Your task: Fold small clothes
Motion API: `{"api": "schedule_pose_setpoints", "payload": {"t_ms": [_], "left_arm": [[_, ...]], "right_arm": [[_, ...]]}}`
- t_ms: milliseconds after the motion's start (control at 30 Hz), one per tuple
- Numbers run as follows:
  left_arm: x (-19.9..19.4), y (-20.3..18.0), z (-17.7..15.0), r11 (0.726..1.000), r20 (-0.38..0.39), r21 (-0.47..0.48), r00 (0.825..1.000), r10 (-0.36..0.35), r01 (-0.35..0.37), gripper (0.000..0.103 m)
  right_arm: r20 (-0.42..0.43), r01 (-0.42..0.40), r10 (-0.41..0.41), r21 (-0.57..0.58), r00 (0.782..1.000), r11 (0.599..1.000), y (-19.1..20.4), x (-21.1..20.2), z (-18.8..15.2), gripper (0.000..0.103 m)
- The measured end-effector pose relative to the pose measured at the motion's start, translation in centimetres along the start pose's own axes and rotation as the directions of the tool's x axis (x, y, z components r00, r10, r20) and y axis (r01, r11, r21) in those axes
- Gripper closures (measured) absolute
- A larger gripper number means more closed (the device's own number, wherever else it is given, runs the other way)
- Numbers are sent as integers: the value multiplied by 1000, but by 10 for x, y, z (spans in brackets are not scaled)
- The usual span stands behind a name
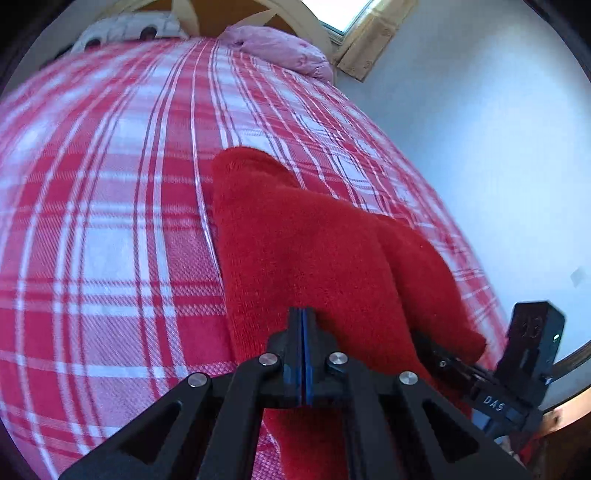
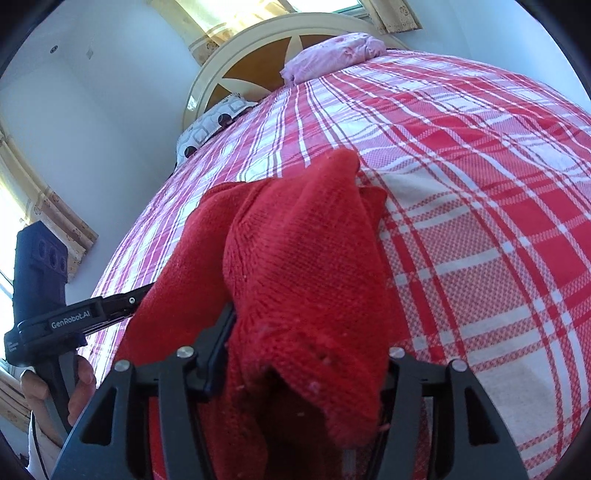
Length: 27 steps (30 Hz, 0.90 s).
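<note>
A red knitted garment (image 1: 295, 240) lies bunched on the red-and-white checked bedspread (image 1: 110, 221). My left gripper (image 1: 302, 317) has its two fingers pressed together at the garment's near edge; whether cloth is pinched between them does not show. In the right wrist view the same garment (image 2: 306, 266) is draped over my right gripper (image 2: 295, 332), hiding the fingertips; its left finger (image 2: 218, 339) shows beside the cloth and the jaws stand apart around a thick fold. The left gripper (image 2: 140, 295) also shows there at the left, reaching into the garment's edge.
A pink pillow (image 1: 280, 48) and a patterned white pillow (image 1: 125, 31) lie at the head of the bed by the round headboard (image 2: 251, 66). A white wall (image 1: 480, 147) runs along the bed's side. A hand (image 2: 79, 384) holds the left gripper's handle.
</note>
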<state>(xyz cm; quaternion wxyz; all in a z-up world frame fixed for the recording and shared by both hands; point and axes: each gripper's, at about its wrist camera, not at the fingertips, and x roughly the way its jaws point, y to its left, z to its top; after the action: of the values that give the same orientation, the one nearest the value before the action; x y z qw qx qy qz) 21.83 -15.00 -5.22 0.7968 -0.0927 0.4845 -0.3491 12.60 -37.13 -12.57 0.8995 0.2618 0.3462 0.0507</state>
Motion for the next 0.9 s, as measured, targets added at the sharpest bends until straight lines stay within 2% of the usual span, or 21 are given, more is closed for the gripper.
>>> {"api": "schedule_pose_setpoints", "payload": {"t_ms": [67, 133, 200, 267, 300, 367, 433, 467, 500, 533, 600, 633, 733, 800, 900], "left_arm": [[1, 10, -7, 999, 21, -28, 1000, -23, 23, 102], [-2, 14, -14, 999, 73, -35, 997, -34, 37, 102], [-3, 10, -26, 1000, 152, -20, 988, -14, 17, 102], [-3, 1, -33, 999, 203, 36, 979, 20, -28, 102], [-5, -2, -35, 998, 212, 49, 977, 24, -35, 102], [-11, 0, -34, 999, 202, 46, 979, -10, 1, 102], [-21, -4, -34, 996, 193, 88, 981, -10, -7, 92], [-27, -3, -33, 995, 209, 97, 978, -17, -3, 56], [-34, -2, -34, 995, 240, 97, 970, -40, 17, 0], [-43, 1, -36, 995, 290, 93, 955, -66, 40, 1], [-48, 1, -37, 994, 358, 105, 932, -55, 18, 1], [-43, -1, -35, 994, 360, 111, 932, -28, -13, 1], [-27, 2, -30, 997, 321, 74, 947, 11, -37, 1], [-13, 5, -24, 998, 260, 37, 964, 46, -58, 1], [9, 1, -14, 1000, 161, -12, 987, -3, 5, 1]], "right_arm": [[-1, -2, 2, 1, 1000, 1000, 0, 0, 0, 43], [0, -4, 4, 1, 1000, 1000, 1, 0, -1, 43], [0, -4, 4, 1, 1000, 1000, 1, 0, -1, 43], [0, -4, 4, 2, 1000, 1000, 1, 0, -1, 43], [0, -4, 4, 3, 1000, 1000, 1, 0, -1, 43], [0, -4, 4, 4, 1000, 1000, 2, 0, -1, 43], [0, -5, 5, 4, 1000, 1000, 1, 0, -1, 43], [1, -5, 5, 3, 1000, 1000, 2, -1, -2, 43], [0, -4, 4, 3, 1000, 1000, 1, 0, -1, 43], [1, -3, 3, 2, 1000, 1000, 2, 0, -1, 43], [1, -2, 2, 2, 1000, 1000, 2, 0, -1, 43], [1, -2, 2, 2, 1000, 1000, 2, 0, -1, 43], [1, 1, -1, 0, 1000, 1000, 2, 0, -1, 43], [2, 1, -1, 1, 1000, 1000, 2, -1, -1, 43], [2, 0, 0, 1, 1000, 1000, 2, 0, -1, 43]]}}
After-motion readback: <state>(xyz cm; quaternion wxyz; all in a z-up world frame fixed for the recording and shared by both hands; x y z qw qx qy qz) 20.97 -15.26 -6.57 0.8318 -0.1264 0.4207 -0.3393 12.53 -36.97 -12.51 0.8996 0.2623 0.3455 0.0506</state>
